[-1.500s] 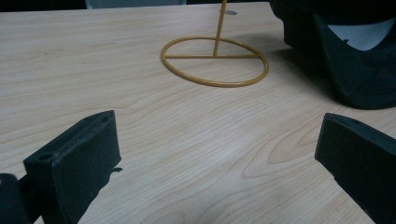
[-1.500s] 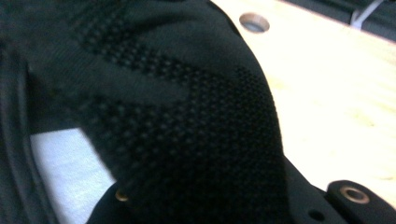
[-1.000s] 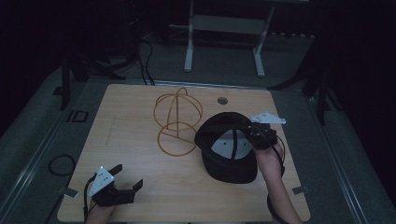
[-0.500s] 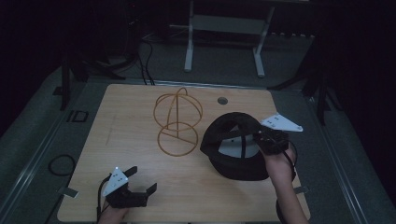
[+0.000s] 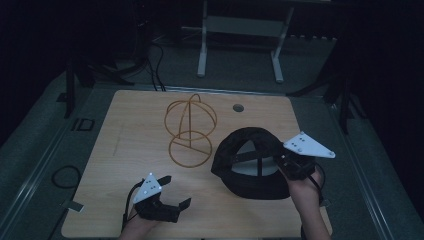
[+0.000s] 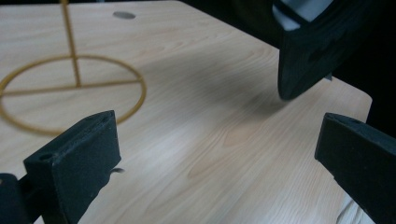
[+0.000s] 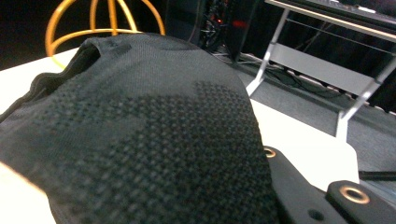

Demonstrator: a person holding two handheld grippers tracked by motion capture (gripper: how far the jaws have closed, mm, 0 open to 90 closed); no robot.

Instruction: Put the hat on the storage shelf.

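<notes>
We hold the cap [image 5: 250, 167] beside the wire stand [image 5: 191, 131].
Right tongs [image 5: 295, 165] seemingly grip its soft edge; left tongs [image 5: 167, 197] gape; take the stiff brim.

Cap [image 5: 252, 172] turned inside-up; left hand-held gripper [image 5: 172, 192] shifted right toward it

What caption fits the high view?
Right gripper grips black mesh cap beside gold wire hat stand; left gripper open.

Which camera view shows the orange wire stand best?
The high view: the whole wire stand shows, dome and base ring. The left gripper view gives its base ring and post; the right gripper view, its top behind the black cap.
</notes>
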